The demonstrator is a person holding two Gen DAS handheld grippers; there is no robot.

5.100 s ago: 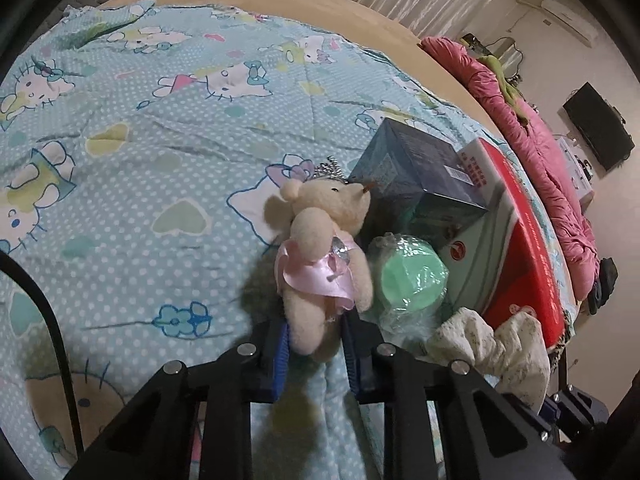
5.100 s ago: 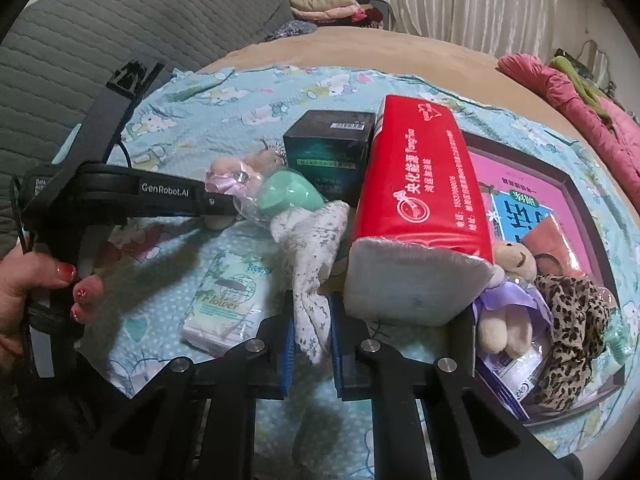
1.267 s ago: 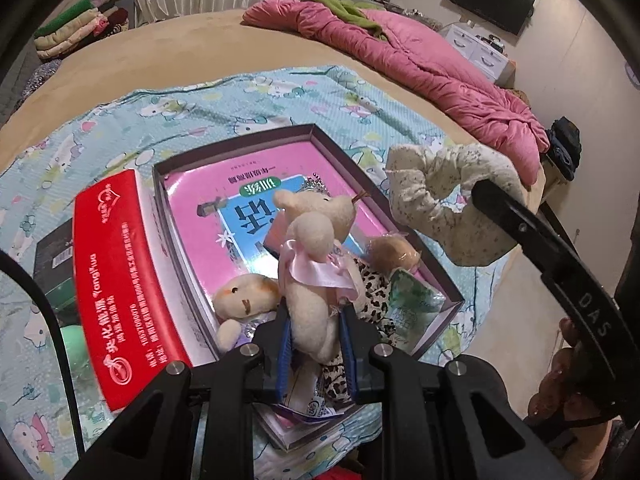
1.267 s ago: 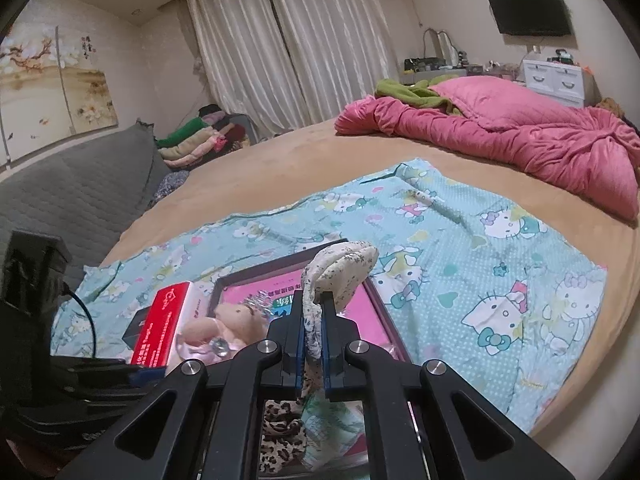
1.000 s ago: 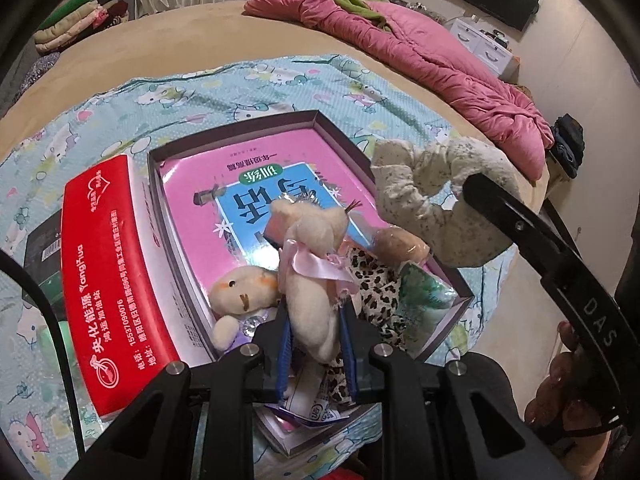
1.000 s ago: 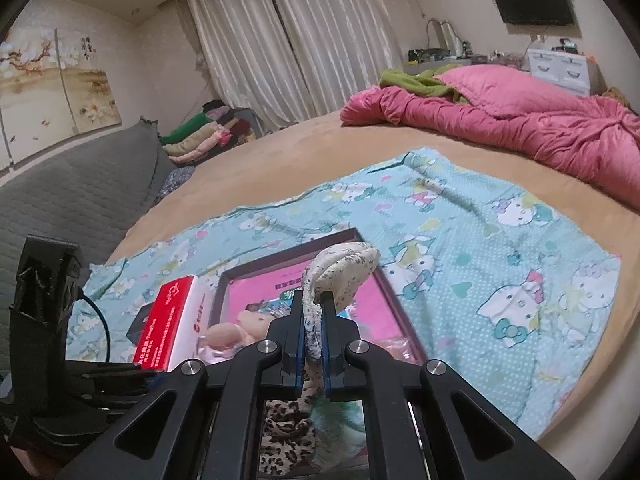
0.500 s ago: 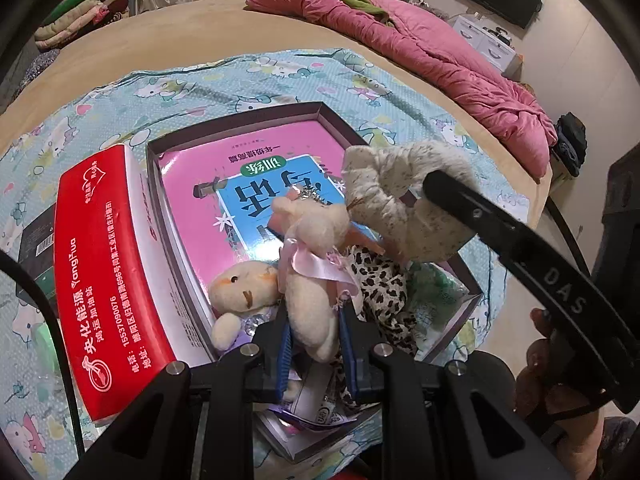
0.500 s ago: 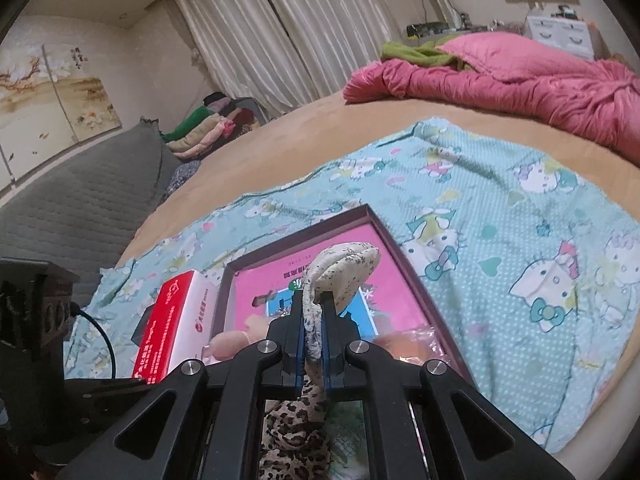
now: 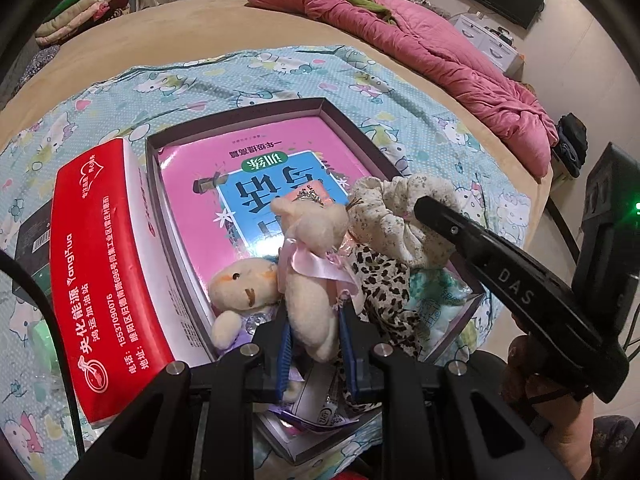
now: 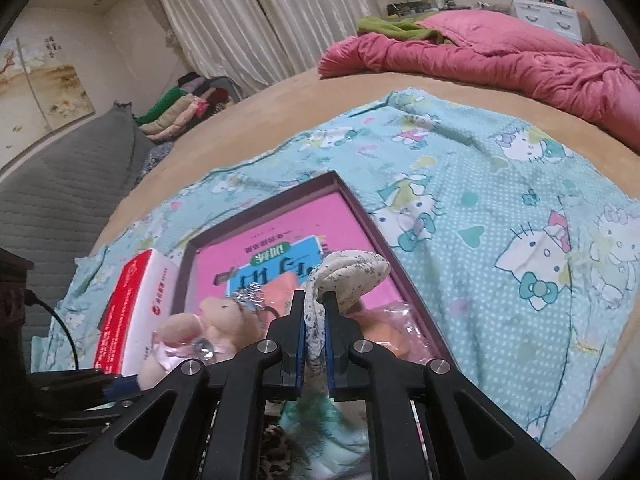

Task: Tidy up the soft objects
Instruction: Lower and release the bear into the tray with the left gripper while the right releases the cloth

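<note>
Left gripper [image 9: 316, 344] clamping fuzzy cream bear [image 9: 310, 264] (pink satin bow); right gripper [image 10: 314, 332] pinching ruffled floral scrunchie [image 10: 348, 274]

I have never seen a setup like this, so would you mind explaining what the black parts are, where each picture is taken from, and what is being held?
A person holds two hand-held grippers, each with a fisheye camera looking along its fingers. In the left wrist view, the left gripper is shut on a cream teddy bear. In the right wrist view, the right gripper pinches a floral scrunchie. Both hover over an open box on a patterned blanket, holding a pink book, another small plush and a leopard-print scrunchie. A red tissue pack lies beside the box.
</note>
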